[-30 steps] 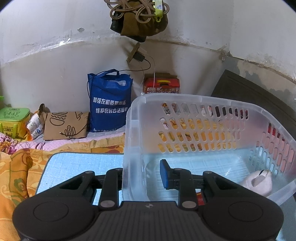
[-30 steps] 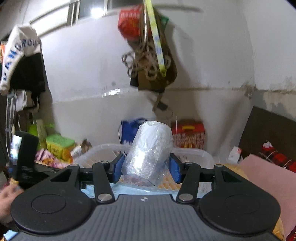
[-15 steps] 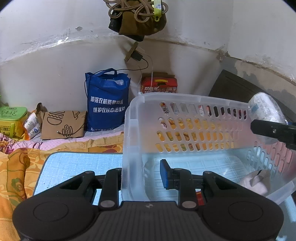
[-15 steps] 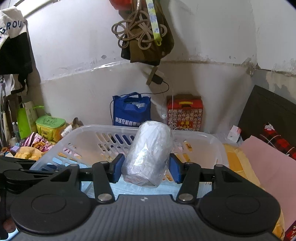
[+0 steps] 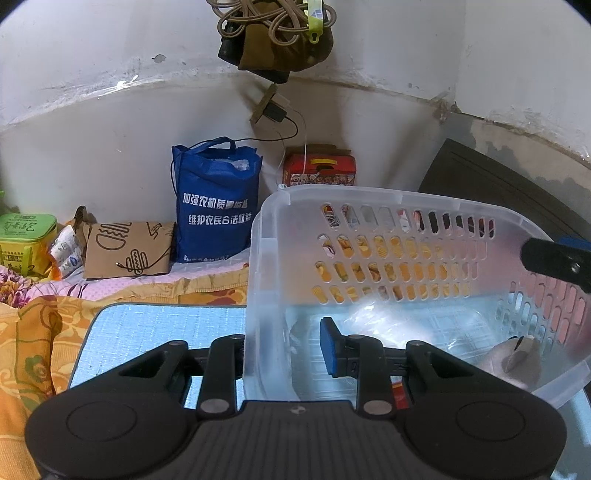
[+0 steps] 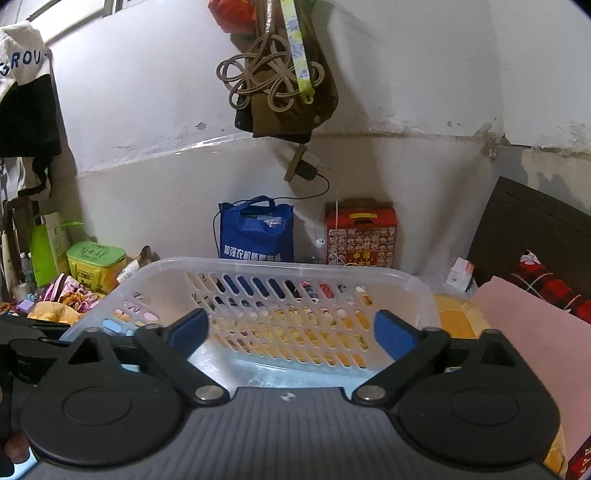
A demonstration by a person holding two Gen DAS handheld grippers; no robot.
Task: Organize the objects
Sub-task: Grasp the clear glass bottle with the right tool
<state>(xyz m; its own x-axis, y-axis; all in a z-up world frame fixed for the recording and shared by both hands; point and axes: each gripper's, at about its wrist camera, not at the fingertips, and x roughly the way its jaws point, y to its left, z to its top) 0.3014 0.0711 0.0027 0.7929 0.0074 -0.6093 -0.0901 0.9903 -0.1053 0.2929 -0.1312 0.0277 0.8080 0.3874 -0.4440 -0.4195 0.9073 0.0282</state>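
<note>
The right gripper [image 6: 291, 334] jaws have just been opening and hold nothing; the clear-wrapped roll [image 5: 384, 317] lies inside the basket [image 5: 369, 195]. The left gripper [image 5: 284, 345] stays clenched on the basket's wall. Withdraw the right gripper straight up, clear of the rim.

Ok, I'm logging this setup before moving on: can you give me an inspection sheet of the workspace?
Surface: pale blue mat over patterned orange bedding.
Job's things: clear plastic basket; plastic-wrapped roll lying inside; pale rounded item in its corner.
Clutter: blue tote bag, red carton, brown paper bag, green box.
Grippers: left claw shut on the basket wall; right claw just opened wide, empty, above the basket.
Cables: black cord from wall plug to tote.
Surroundings: wall with hanging rope bundle.
</note>
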